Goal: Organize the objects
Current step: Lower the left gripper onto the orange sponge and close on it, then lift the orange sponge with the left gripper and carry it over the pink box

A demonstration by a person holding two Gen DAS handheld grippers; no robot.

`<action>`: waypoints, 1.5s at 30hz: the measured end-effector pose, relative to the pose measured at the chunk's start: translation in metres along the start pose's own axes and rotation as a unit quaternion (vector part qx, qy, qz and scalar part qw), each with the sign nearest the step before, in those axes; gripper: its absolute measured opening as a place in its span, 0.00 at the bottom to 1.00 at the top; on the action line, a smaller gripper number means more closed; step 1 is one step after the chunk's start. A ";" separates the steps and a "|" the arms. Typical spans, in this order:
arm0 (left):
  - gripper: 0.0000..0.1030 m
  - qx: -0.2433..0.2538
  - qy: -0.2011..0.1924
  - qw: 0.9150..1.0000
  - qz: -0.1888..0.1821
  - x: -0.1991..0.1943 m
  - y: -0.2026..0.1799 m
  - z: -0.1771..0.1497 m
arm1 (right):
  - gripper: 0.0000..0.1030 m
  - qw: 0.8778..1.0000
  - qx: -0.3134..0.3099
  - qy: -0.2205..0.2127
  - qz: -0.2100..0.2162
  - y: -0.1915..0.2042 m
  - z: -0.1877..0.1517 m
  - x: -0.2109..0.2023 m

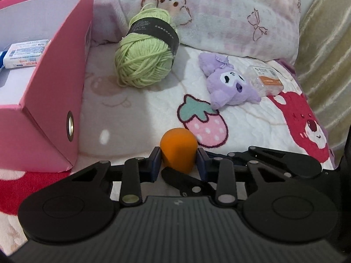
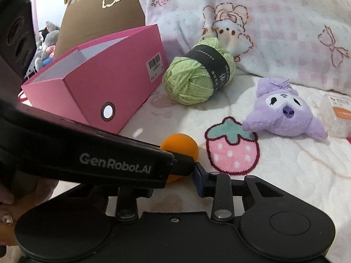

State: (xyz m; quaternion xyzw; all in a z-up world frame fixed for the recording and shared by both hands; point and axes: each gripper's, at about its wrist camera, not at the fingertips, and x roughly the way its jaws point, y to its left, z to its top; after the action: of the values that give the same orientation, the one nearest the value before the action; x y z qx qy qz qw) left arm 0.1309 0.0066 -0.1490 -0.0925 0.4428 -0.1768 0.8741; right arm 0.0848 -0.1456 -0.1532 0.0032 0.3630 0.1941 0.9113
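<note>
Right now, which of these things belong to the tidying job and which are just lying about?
Belongs to the job:
orange sponge, held in the left tool
green yarn
purple plush
clear packet
pink box

Just lying about:
blanket
pillow

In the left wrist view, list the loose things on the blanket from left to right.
Pink cardboard box → green yarn ball with a black paper band → orange egg-shaped sponge, pinched in the left gripper → purple plush toy → clear plastic box with an orange label.
</note>
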 end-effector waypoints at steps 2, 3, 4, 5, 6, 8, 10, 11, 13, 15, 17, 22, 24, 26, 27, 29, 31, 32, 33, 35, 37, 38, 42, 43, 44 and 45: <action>0.31 0.004 0.004 1.000 0.005 -0.003 -0.003 0.000 | 0.37 1.000 -0.004 0.002 -0.002 0.003 0.000 -0.003; 0.31 0.003 0.009 1.000 0.007 -0.003 -0.003 -0.001 | 0.37 1.000 -0.004 0.004 -0.003 0.005 0.000 -0.003; 0.31 0.002 0.017 1.000 0.009 -0.004 -0.005 0.000 | 0.37 1.000 -0.003 0.008 -0.003 0.006 0.000 -0.004; 0.31 0.000 0.030 0.999 0.013 -0.004 -0.005 0.000 | 0.37 1.000 -0.001 0.016 -0.002 0.007 0.000 -0.005; 0.31 -0.004 0.043 0.999 0.017 -0.005 -0.007 0.001 | 0.37 1.000 0.001 0.023 0.002 0.007 -0.001 -0.006; 0.31 0.001 0.053 0.998 0.022 -0.009 -0.010 0.002 | 0.37 1.000 0.001 0.026 0.004 0.010 -0.002 -0.010; 0.31 0.004 0.061 0.998 0.024 -0.013 -0.012 0.001 | 0.37 0.999 0.012 0.036 0.012 0.010 0.000 -0.014; 0.31 0.004 0.064 0.998 0.024 -0.016 -0.012 0.001 | 0.37 0.999 0.020 0.040 0.018 0.010 0.001 -0.016; 0.31 -0.001 0.067 0.997 0.021 -0.022 -0.011 0.000 | 0.37 0.998 0.031 0.044 0.028 0.010 0.002 -0.020; 0.31 -0.008 0.070 0.997 0.019 -0.028 -0.010 -0.001 | 0.37 0.998 0.039 0.046 0.037 0.010 0.002 -0.024; 0.31 -0.012 0.079 0.997 0.019 -0.032 -0.009 -0.001 | 0.37 0.996 0.049 0.053 0.046 0.011 0.002 -0.026; 0.31 -0.012 0.098 0.995 0.016 -0.045 -0.006 -0.001 | 0.37 0.995 0.048 0.067 0.059 0.020 0.003 -0.033; 0.31 -0.017 0.105 0.994 0.012 -0.051 -0.004 0.000 | 0.37 0.994 0.047 0.072 0.061 0.024 0.005 -0.037; 0.31 -0.022 0.108 0.994 0.009 -0.057 -0.003 0.002 | 0.37 0.994 0.038 0.076 0.061 0.029 0.009 -0.042; 0.31 -0.025 0.109 0.994 0.008 -0.061 -0.003 0.003 | 0.37 0.995 0.035 0.077 0.061 0.031 0.012 -0.044; 0.31 -0.030 0.106 0.994 0.005 -0.069 -0.003 0.006 | 0.37 0.995 0.040 0.071 0.061 0.034 0.016 -0.051; 0.31 -0.031 0.107 0.994 0.002 -0.079 -0.003 0.012 | 0.37 0.995 0.045 0.065 0.063 0.038 0.022 -0.059; 0.31 -0.029 0.106 0.994 -0.001 -0.084 -0.004 0.015 | 0.37 0.995 0.042 0.063 0.062 0.040 0.024 -0.063; 0.31 -0.027 0.106 0.994 -0.004 -0.088 -0.004 0.017 | 0.37 0.996 0.036 0.061 0.058 0.043 0.028 -0.067; 0.31 -0.023 0.107 0.994 -0.010 -0.097 -0.006 0.021 | 0.37 0.996 0.026 0.064 0.053 0.048 0.035 -0.074; 0.31 -0.021 0.111 0.994 -0.014 -0.104 -0.008 0.024 | 0.37 0.996 0.023 0.072 0.052 0.053 0.042 -0.080; 0.31 -0.019 0.113 0.993 -0.015 -0.108 -0.009 0.025 | 0.37 0.995 0.022 0.077 0.051 0.054 0.046 -0.083; 0.31 -0.001 0.115 0.993 -0.018 -0.122 -0.014 0.027 | 0.37 0.995 0.004 0.084 0.047 0.063 0.054 -0.094; 0.31 0.001 0.118 0.993 -0.019 -0.124 -0.014 0.027 | 0.37 0.995 -0.004 0.085 0.047 0.066 0.055 -0.097; 0.31 0.003 0.120 0.993 -0.020 -0.127 -0.014 0.027 | 0.37 0.995 -0.009 0.086 0.047 0.069 0.056 -0.099; 0.31 0.004 0.121 0.992 -0.020 -0.130 -0.015 0.028 | 0.37 0.995 -0.012 0.087 0.046 0.070 0.057 -0.101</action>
State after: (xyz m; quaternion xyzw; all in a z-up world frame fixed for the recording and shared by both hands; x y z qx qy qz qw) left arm 0.0788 0.0439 -0.0316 -0.0762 0.5431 -0.2062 0.8104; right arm 0.0307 -0.1090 -0.0343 -0.0076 0.4385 0.2396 0.8662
